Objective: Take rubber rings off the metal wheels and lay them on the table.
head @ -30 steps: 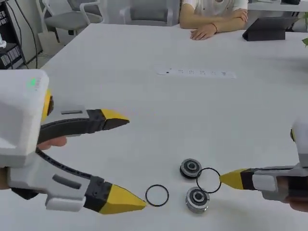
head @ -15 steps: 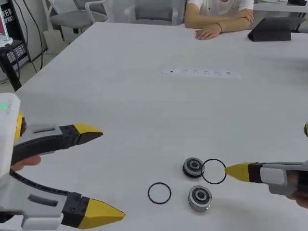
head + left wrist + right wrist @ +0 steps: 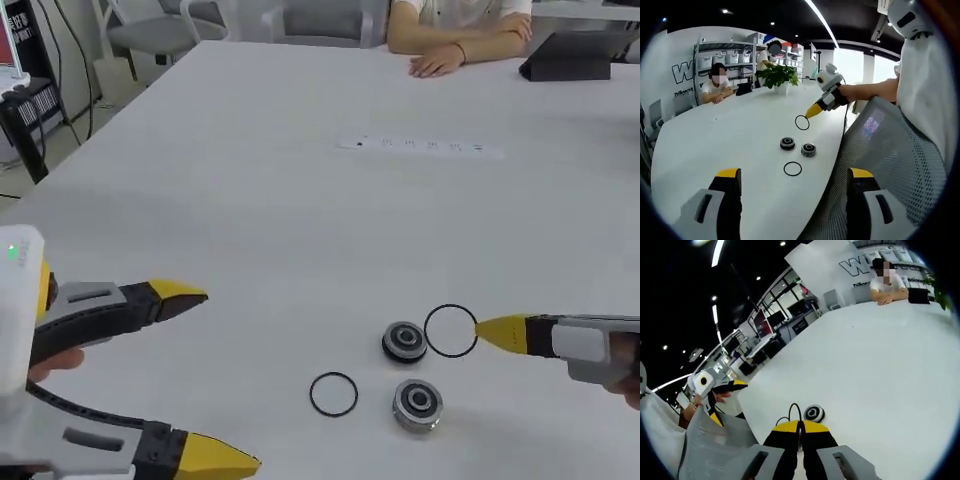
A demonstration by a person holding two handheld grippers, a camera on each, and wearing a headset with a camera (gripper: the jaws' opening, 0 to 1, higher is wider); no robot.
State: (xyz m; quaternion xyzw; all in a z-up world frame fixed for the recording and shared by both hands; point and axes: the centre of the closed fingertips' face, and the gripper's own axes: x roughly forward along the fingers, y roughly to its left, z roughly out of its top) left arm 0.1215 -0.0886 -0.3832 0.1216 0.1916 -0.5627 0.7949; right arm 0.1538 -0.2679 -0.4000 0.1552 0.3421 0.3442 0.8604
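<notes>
**Right gripper has a ring pinched, left one wide open**

The right gripper [image 3: 482, 332] comes in from 3 o'clock in the head view. Its yellow tips are pressed together on the edge of a thin black rubber ring [image 3: 450, 331]. In the left gripper view that held ring looks lifted off the table [image 3: 300, 200], standing upright from the tips.

The two metal wheels sit close together near the front edge. The farther wheel [image 3: 404, 341] is right beside the held ring, at its 9 o'clock. The nearer wheel [image 3: 417, 403] is roughly at 6 o'clock from the farther one. A second rubber ring [image 3: 333, 394] lies flat on the table at 9 o'clock of the nearer wheel, a little apart from it.

The left gripper [image 3: 230, 380] is down at 8 o'clock with its jaws spread wide and nothing between them, well apart from the wheels.

A white power strip [image 3: 420, 147] lies up at 12 o'clock, and a person's folded arms [image 3: 450, 50] rest on the far end.
</notes>
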